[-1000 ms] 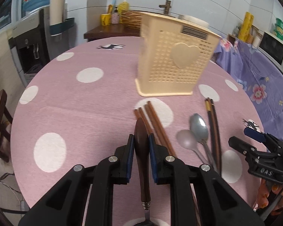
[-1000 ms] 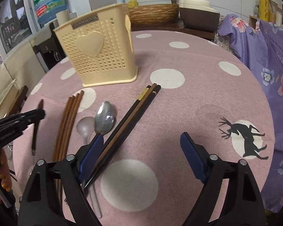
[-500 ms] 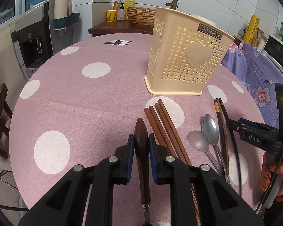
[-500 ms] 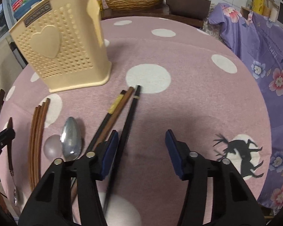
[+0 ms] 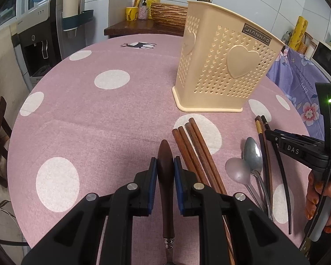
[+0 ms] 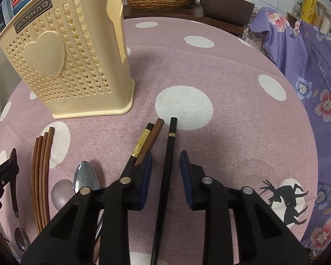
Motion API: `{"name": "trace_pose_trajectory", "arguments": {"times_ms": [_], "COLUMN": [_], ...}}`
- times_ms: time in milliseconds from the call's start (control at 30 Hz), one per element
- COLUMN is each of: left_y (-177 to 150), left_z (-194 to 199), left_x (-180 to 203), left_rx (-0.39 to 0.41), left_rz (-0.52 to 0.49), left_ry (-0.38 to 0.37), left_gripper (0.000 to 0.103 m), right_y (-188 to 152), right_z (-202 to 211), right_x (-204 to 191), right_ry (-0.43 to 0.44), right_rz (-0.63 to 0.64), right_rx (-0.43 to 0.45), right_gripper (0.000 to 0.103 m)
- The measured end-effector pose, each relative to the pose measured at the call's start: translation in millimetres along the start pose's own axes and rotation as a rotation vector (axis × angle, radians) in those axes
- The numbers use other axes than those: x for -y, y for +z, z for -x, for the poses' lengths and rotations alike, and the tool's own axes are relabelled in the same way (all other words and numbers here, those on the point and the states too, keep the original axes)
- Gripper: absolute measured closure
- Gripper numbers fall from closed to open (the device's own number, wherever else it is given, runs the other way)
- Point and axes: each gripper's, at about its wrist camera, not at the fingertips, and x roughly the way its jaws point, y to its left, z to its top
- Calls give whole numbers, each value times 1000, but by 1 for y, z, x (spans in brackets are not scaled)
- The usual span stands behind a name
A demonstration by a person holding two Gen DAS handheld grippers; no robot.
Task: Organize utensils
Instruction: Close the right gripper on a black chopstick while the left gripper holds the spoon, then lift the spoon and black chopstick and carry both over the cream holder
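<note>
Two grippers | left (image 5: 165,165) pinches spoon handle (image 5: 165,190) | right (image 6: 166,167) closing, chopstick (image 6: 168,161) between fingers

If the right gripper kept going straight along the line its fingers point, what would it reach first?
Probably bare tablecloth. The right gripper, jaws closing around the black chopstick, points down along it; past its tip lies a white dot, nothing else. The beige utensil holder stands off to the left. Depth is uncertain.

Perforated matt plastic holder (image 6: 70,64), woven cloth tablecloth (image 6: 209,66) – glossy metal spoon (image 5: 251,152), wooden chopsticks (image 5: 194,145)
</note>
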Motion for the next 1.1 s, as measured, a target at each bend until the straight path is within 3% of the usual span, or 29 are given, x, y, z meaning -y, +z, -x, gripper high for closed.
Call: {"name": "trace_pose_trajectory", "arguments": {"times_ms": [100,300,433,867,1100], "left_y": [2,8,14,36,42], "left_z": [0,14,31,85,91], "left_x": [0,-1,0,1,-3], "left_rx": [1,41,85,242,267], "left_rz": [-1,6,5,-12,-1], "left_ry": [4,-6,-18,0,17], "left_gripper": [87,87,87,87,87], "right_y": [2,3,4,13,12], "right_z": [-1,-3,11,126,162], "right_x": [0,11,14,38,47], "right_ry": [6,91,136,225,230], "right_rz": [-3,-42,-41,-39,-35], "right_rx": [-1,2,51,334,393], "right_gripper": [94,94,95,95,95]}}
